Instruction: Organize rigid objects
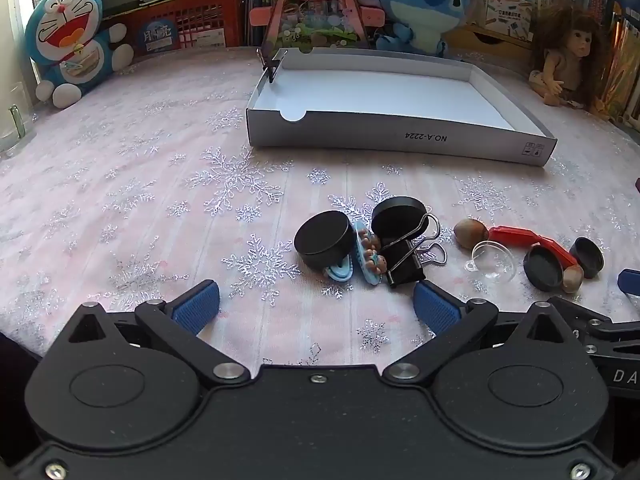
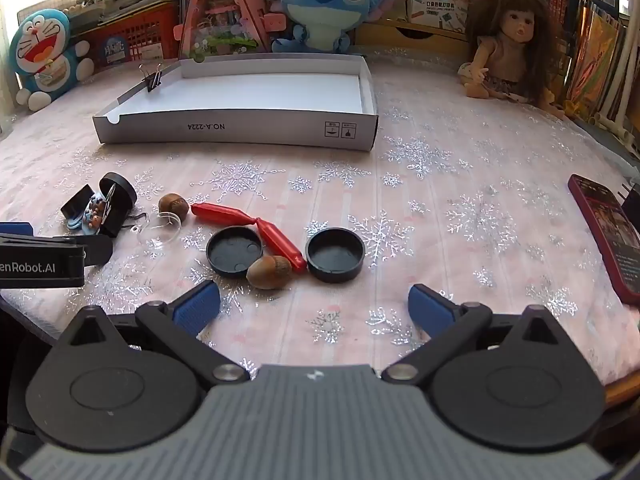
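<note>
A shallow white cardboard box [image 1: 400, 142] [image 2: 240, 132] lies open on the table, with a small binder clip [image 2: 151, 78] on its left wall. In the left wrist view two black round caps [image 1: 324, 238], a blue toy piece [image 1: 366, 258] and a large black binder clip [image 1: 406, 262] lie just ahead of my open, empty left gripper [image 1: 316, 306]. In the right wrist view two upturned black caps [image 2: 335, 254], a red sausage-shaped piece [image 2: 256, 224], two acorns [image 2: 269, 272] and a clear dome [image 2: 158, 232] lie ahead of my open, empty right gripper [image 2: 314, 306].
Plush toys [image 1: 68, 44] [image 2: 324, 0], a doll [image 2: 508, 40], a red basket and books line the back edge. A phone in a red case [image 2: 608, 232] lies at the right. The left gripper's body [image 2: 44, 260] shows at the left of the right wrist view.
</note>
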A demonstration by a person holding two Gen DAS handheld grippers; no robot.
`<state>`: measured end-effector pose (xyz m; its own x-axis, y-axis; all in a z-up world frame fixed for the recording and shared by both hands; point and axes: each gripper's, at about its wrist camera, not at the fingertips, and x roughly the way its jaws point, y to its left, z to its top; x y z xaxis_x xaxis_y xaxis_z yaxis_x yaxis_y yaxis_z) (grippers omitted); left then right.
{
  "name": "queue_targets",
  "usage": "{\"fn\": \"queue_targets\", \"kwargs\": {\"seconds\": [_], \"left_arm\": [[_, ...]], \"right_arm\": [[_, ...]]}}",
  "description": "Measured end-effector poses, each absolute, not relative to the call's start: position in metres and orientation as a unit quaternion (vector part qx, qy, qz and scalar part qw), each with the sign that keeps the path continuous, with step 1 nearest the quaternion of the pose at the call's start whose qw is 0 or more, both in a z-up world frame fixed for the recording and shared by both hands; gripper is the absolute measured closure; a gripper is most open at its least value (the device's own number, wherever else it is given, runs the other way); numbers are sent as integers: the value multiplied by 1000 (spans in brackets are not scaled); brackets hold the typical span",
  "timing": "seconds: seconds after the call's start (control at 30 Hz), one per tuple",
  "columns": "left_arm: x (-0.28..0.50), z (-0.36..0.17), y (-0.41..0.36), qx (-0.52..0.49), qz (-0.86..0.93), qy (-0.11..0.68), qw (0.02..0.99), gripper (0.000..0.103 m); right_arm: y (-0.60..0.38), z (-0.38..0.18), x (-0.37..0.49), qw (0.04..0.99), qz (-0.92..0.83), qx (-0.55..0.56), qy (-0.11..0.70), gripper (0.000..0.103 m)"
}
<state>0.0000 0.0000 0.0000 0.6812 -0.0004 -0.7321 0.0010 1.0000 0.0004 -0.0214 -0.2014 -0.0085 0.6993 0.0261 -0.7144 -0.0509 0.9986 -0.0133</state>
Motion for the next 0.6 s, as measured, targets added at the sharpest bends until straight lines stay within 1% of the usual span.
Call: {"fn": "queue_targets", "kwargs": {"seconds": [0.6], "left_arm": [[0, 0, 0, 0, 0, 403, 915, 0]], "right_arm": [[-200, -8, -21, 922, 20, -18, 386, 0]]}}
